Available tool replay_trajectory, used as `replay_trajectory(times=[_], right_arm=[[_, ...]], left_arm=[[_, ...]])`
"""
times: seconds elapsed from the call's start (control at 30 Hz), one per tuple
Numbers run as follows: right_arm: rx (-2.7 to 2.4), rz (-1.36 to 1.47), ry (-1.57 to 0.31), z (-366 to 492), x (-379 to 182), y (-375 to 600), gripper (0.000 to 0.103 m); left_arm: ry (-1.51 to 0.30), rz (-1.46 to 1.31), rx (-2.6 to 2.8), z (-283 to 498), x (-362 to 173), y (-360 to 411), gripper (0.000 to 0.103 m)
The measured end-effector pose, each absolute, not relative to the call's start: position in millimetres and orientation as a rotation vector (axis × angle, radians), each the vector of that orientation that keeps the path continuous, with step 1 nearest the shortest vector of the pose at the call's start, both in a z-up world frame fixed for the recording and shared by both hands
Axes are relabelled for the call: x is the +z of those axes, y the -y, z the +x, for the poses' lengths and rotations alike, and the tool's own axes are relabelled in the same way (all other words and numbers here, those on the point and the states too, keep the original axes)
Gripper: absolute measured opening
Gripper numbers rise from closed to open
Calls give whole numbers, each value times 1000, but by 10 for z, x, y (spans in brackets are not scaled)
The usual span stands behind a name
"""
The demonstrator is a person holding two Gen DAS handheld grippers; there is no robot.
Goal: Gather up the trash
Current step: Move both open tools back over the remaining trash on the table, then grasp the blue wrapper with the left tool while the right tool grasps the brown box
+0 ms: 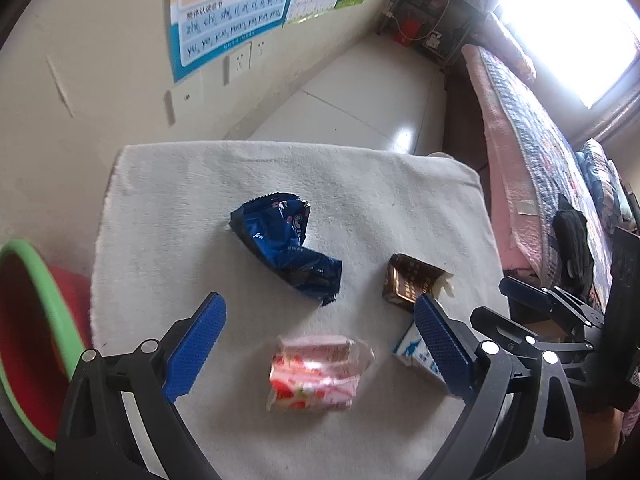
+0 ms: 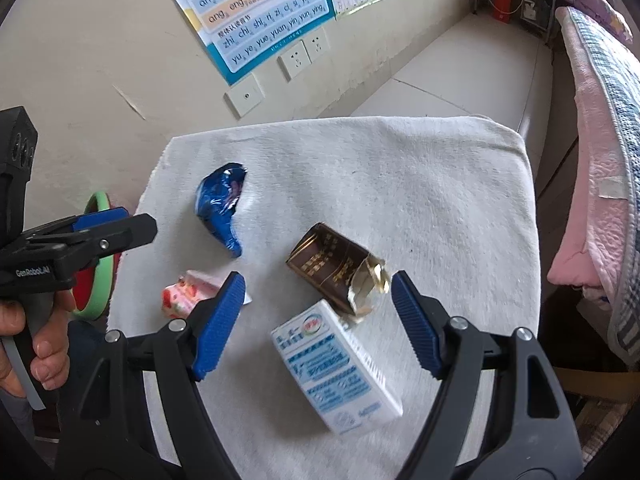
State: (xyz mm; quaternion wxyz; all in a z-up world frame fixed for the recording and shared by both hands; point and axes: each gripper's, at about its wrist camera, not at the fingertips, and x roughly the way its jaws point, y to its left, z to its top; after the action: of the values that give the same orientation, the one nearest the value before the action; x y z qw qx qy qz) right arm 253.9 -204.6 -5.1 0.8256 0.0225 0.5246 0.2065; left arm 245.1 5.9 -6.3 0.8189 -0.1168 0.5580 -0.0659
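Left gripper (image 1: pixel 320 336): jaws stood wide apart and held nothing, low in the left wrist view, above the pink wrapper.
Right gripper (image 2: pixel 318 320): jaws spread wide and empty, at the bottom of the right wrist view, framing the white carton.
Pink wrapper (image 1: pixel 316 372): lay on the white cloth between the left gripper's blue fingers (image 1: pixel 196 348), lower centre of the frame, blurred.
Blue wrapper (image 1: pixel 284 246): crumpled, at the centre of the left wrist view, apart from the other pieces.
Brown packet (image 2: pixel 332 270): torn open at its lower right end, at the centre of the right wrist view, just above the white carton; whether they touched was unclear.
White carton (image 2: pixel 340 368): lay flat with blue print, lower centre of the right wrist view.
White cloth (image 1: pixel 400 200): covered the surface carrying all four pieces.
Red bin (image 1: pixel 28 320): green-rimmed, at the left edge of the left wrist view, beside the cloth.
Wall poster (image 2: pixel 256 12): pinyin chart, top of the frame, above the wall sockets (image 2: pixel 304 54).
Bedding (image 1: pixel 532 140): pink and blue quilt along the right side.
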Motion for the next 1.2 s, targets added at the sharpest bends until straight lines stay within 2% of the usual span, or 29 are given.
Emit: replay_trajectory(times=[0.13, 0.4, 0.47, 0.6, 0.63, 0.77, 0.83, 1.07, 1.13, 1.2], right_arm=[[447, 43, -1140, 2704, -188, 2022, 74], [454, 31, -1232, 2922, -554, 1979, 71], [459, 32, -1256, 2939, -629, 1975, 69], [475, 43, -1293, 2959, -720, 1959, 60], [479, 45, -1300, 2961, -731, 1956, 58], [487, 54, -1312, 2959, -764, 1953, 55], [486, 56, -1314, 2973, -779, 1966, 47], [513, 29, -1336, 3065, -827, 1925, 47], [533, 7, -1340, 3063, -825, 1860, 34], [550, -9, -1329, 3034, -789, 1835, 27]], left_arm=[[-1240, -267, -112, 2626, -307, -52, 89], [-1302, -288, -91, 2790, -626, -71, 76], [-1315, -299, -92, 2823, -682, -79, 69], [-1334, -305, -107, 2849, -782, -49, 61], [-1339, -304, -111, 2854, -801, -40, 56], [-1351, -294, -123, 2830, -862, -1, 45], [-1351, -298, -125, 2817, -872, -1, 43], [-1344, -291, -111, 2793, -844, -96, 41], [-1343, -291, -105, 2795, -841, -125, 39], [-1337, -288, -101, 2793, -822, -147, 37]])
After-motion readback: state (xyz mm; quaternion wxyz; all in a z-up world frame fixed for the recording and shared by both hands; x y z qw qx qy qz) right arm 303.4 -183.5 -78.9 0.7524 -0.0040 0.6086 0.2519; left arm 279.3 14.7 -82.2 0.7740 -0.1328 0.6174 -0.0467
